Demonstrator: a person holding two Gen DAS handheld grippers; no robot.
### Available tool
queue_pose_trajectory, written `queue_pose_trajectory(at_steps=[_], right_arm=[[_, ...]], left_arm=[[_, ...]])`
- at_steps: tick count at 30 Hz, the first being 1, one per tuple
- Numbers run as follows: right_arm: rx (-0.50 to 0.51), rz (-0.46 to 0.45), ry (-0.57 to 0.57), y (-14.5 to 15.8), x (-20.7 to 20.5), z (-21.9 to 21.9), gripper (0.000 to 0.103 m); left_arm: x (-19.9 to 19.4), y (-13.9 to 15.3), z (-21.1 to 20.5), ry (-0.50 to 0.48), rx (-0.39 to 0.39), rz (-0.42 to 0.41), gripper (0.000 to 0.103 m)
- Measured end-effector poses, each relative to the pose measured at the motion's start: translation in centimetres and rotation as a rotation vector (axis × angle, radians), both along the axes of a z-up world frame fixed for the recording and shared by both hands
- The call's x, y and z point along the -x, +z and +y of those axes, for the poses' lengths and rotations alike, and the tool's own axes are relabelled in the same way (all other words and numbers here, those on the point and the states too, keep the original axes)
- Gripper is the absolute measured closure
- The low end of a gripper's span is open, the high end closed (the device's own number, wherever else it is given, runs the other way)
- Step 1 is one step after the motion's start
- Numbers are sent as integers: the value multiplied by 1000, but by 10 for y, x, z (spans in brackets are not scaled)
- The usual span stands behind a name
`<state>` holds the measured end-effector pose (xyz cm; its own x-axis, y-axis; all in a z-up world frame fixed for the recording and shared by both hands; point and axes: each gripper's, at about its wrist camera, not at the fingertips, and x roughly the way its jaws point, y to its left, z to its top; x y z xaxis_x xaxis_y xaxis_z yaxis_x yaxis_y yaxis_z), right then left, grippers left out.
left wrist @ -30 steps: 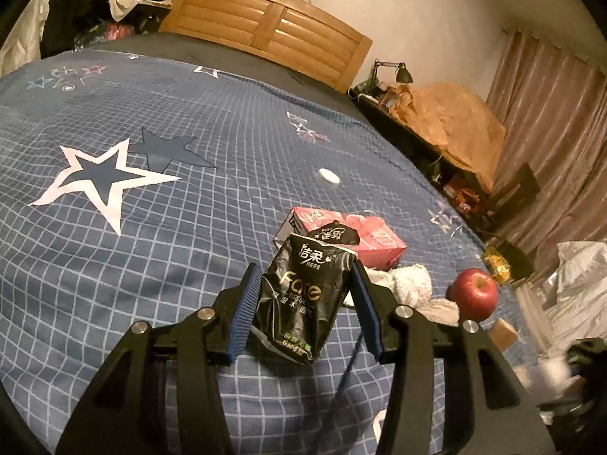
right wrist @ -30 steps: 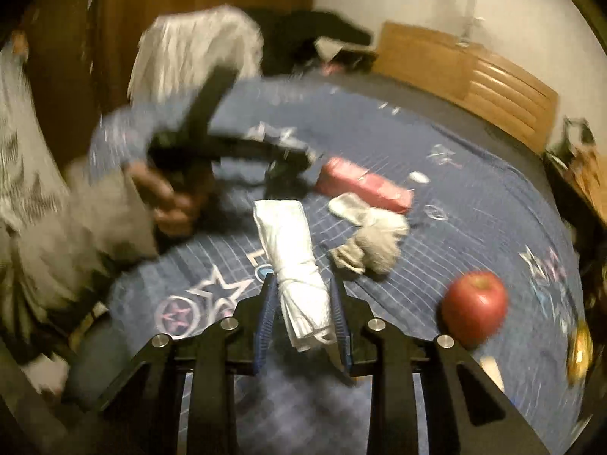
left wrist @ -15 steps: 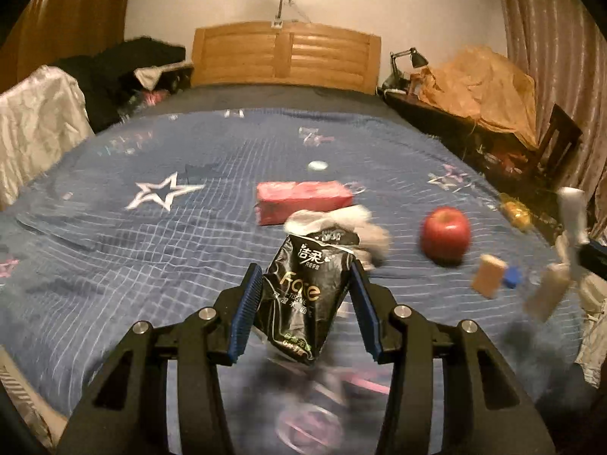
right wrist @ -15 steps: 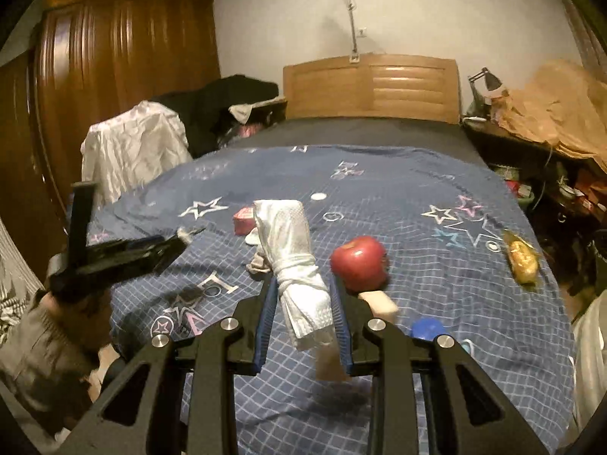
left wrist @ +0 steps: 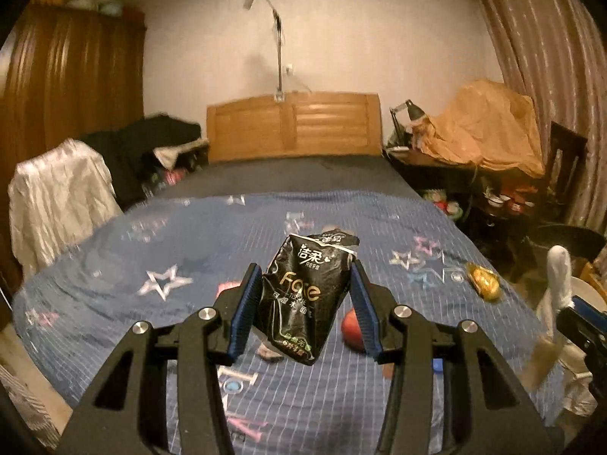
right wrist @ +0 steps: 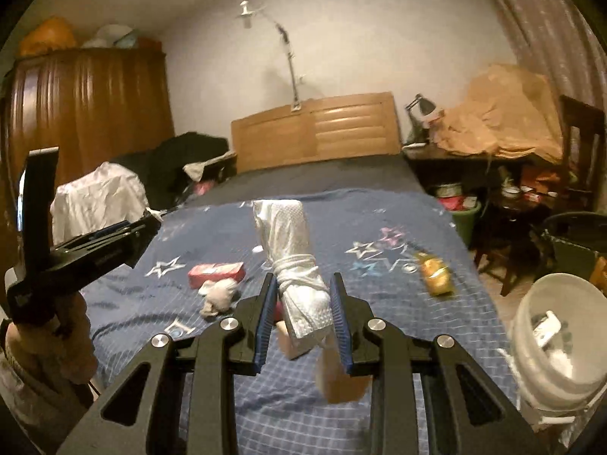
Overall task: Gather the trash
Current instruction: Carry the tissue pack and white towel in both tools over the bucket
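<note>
Trash rides in both tools above the bed (left wrist: 114, 303): the left gripper (left wrist: 307, 314) clamps a crinkly, light black wrapper (left wrist: 303, 295) mid-body, the right gripper (right wrist: 301, 320) pinches a soft knotted white bag (right wrist: 299, 288) below its knot.

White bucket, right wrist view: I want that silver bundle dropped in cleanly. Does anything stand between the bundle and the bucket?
Nothing visible does. The silver bundle is clamped in the right hand-held gripper above the bed, and the white bucket stands open beside the bed at lower right, with open air between them.
</note>
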<state>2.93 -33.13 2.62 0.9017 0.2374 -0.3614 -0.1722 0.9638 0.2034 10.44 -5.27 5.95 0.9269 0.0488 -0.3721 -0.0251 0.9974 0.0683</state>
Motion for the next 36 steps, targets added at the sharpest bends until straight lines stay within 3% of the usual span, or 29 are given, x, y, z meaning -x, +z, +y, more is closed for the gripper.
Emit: queue_pose_trajectory(at_steps=[13, 24, 31, 36], right_arm=[[-15, -25, -66, 3, 10, -58, 73], [61, -37, -306, 16, 35, -181, 73], [79, 24, -462, 7, 46, -279, 73], [67, 99, -512, -8, 40, -337, 73]], left_arm=[[0, 1, -79, -49, -96, -1, 58], [-21, -1, -191, -254, -108, 33, 58], [-35, -14, -272, -401, -134, 68, 58], [-47, -26, -327, -500, -152, 102, 57]])
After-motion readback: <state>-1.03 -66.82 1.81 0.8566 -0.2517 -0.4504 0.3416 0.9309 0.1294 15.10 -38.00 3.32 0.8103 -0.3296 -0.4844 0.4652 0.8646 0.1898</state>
